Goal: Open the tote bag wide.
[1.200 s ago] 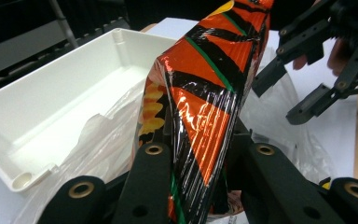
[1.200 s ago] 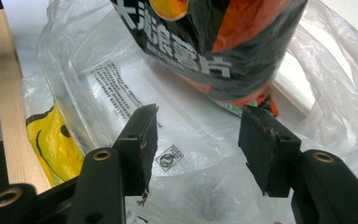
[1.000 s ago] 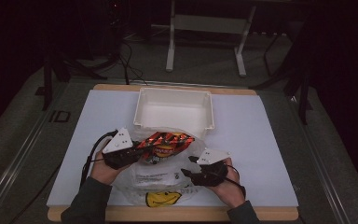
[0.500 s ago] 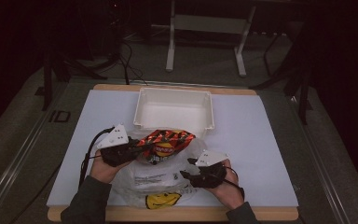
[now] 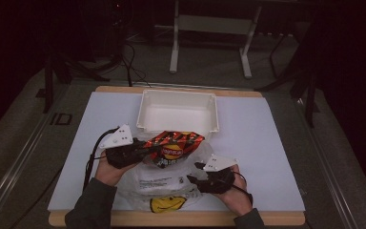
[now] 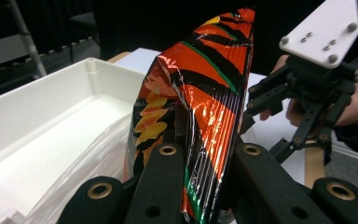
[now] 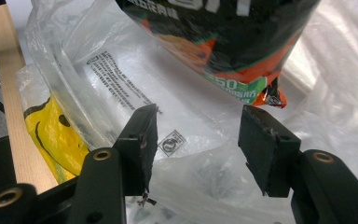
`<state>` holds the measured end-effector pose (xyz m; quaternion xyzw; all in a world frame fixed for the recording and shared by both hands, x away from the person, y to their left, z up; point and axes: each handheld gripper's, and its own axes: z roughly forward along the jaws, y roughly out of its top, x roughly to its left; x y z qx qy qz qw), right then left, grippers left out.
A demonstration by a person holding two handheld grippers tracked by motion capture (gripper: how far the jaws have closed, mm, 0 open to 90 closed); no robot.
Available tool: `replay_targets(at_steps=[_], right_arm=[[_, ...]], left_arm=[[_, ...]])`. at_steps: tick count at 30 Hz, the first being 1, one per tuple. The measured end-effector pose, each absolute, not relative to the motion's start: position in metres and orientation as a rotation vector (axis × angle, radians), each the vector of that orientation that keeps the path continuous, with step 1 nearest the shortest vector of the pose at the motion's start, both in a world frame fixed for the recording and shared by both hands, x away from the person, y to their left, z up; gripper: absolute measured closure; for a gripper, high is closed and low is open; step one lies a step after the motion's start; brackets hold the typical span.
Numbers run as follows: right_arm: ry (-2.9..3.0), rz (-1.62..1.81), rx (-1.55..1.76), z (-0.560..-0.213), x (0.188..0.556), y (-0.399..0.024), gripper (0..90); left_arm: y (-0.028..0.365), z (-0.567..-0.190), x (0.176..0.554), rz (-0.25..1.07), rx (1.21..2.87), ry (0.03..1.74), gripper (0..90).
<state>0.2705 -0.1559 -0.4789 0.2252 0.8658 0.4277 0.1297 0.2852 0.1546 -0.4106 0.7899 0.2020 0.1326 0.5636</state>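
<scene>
My left gripper (image 6: 200,154) is pinching a shiny orange-and-black foil snack bag (image 5: 174,147), probably lifting it out of the clear plastic carrier bag (image 5: 164,181); my right gripper (image 7: 193,140) is hovering spread over the plastic; next I am aiming for the white rectangular plastic tray (image 5: 178,112) at twelve o'clock.

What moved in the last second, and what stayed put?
The left gripper, still shut on the chip bag, lifted it a little up out of the plastic bag toward the white bin. The right gripper stayed open over the plastic bag. Bin and table unchanged.

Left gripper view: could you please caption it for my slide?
Left gripper shut on a chip bag, white bin beside it.
</scene>
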Motion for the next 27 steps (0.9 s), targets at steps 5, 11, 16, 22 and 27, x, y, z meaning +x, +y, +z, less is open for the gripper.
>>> replay_targets(at_steps=[5, 11, 16, 22, 27], right_arm=[[2.509, 1.246, 0.66, -0.478, 0.27, -0.159, 46.6], [2.504, 1.249, 0.656, -0.476, 0.27, -0.161, 46.8], [2.504, 1.245, 0.663, -0.476, 0.271, -0.163, 47.0], [2.503, 1.242, 0.671, -0.476, 0.271, -0.164, 47.0], [2.5, 1.244, 0.67, -0.477, 0.271, -0.165, 47.0]], left_arm=[[0.154, -0.407, 0.284, 0.302, 1.859, 0.462, 85.9], [0.155, -0.404, 0.282, 0.28, 1.85, 0.454, 85.9], [0.16, -0.402, 0.282, 0.274, 1.846, 0.458, 85.9], [0.166, -0.401, 0.281, 0.261, 1.837, 0.469, 85.9], [0.167, -0.399, 0.278, 0.253, 1.83, 0.465, 85.9]])
